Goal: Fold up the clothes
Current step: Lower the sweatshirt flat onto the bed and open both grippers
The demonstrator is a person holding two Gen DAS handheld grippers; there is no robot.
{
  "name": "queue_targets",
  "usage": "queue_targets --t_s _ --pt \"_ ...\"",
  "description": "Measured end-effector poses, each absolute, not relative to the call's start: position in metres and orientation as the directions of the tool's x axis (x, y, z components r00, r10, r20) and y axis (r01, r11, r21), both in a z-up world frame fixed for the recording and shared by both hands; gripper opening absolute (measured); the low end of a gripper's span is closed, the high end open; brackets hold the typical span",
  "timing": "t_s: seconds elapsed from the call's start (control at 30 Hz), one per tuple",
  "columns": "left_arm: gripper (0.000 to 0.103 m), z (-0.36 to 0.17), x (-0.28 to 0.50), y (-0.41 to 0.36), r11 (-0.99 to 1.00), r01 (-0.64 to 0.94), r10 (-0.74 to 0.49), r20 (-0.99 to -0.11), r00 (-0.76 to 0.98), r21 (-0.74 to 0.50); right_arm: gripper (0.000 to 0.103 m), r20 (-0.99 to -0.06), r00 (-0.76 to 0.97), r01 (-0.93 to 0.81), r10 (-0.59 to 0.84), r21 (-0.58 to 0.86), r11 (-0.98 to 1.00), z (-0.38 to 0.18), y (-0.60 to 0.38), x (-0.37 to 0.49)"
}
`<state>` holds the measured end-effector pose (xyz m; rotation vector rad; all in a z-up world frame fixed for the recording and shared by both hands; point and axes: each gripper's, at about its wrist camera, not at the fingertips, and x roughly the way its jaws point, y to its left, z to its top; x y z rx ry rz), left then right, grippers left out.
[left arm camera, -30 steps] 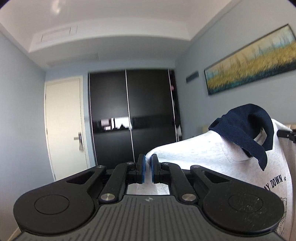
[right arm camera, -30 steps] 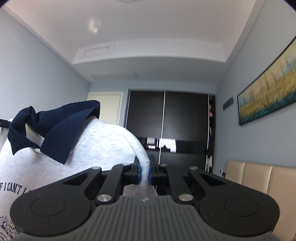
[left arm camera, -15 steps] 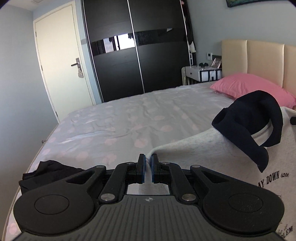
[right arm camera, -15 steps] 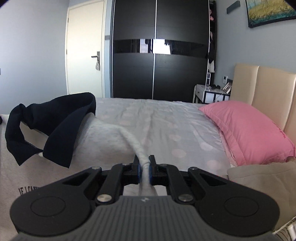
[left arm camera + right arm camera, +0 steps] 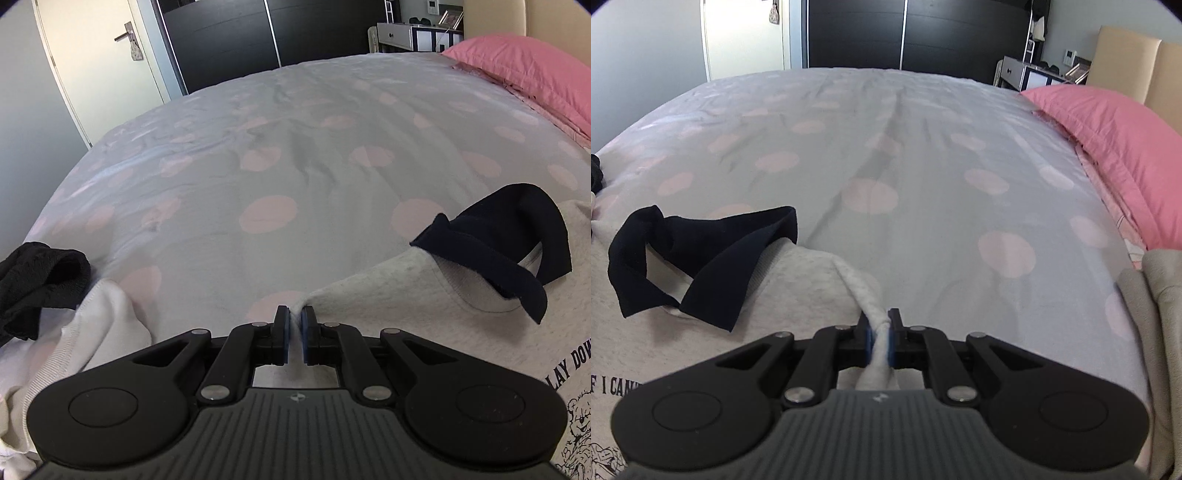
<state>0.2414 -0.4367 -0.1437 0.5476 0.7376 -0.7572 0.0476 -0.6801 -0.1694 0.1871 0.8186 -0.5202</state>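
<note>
- Left wrist view: the left claw (image 5: 293, 325) is pinched nearly closed on a shoulder corner of the grey sweatshirt (image 5: 399, 317), a thin edge of cloth caught between its blue pads.
- Right wrist view: the right claw (image 5: 880, 334) clamps the other shoulder corner of the grey sweatshirt (image 5: 798, 291), the fabric bunched into a twisted rope between the pads.
- The sweatshirt lies on the near part of the bed (image 5: 295, 177), chest up, with black printed letters and a small drawn figure at the frame edges.
- Its knit is heathered and soft; a dark navy collar (image 5: 701, 254) of flat ribbed cloth flops in a loose loop across the neckline.
- The bedsheet is pale grey with large pink dots and shallow creases running away towards the far side.
- A pink pillow (image 5: 1115, 147) lies at the far right against a beige padded headboard (image 5: 1126, 59).
- To the left, a crumpled black garment (image 5: 37, 280) rests on a white ribbed garment (image 5: 96, 332), just beside the left claw.
- A beige folded cloth (image 5: 1160, 317) sits at the right edge.
- Far off stand a black glossy wardrobe (image 5: 908, 33) and a white door (image 5: 103, 62).
</note>
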Motion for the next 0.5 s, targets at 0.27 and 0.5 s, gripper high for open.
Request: queue_targets --t_s 0.27,0.5 --pt "0.034 -0.142 0.238 -0.428 0.624 0.768 -0.392 -0.792 0.469 0.145 0.049 -0.762 0.540 0.551 -0.356 0.000 0.835 -0.169 -0.686 0.033" --pt "0.053 -0.080 0.203 -0.370 0.637 0.759 -0.427 -0.759 0.491 0.133 0.052 -0.708 0.592 0.555 -0.384 0.012 0.832 -0.114 -0.668 -0.019"
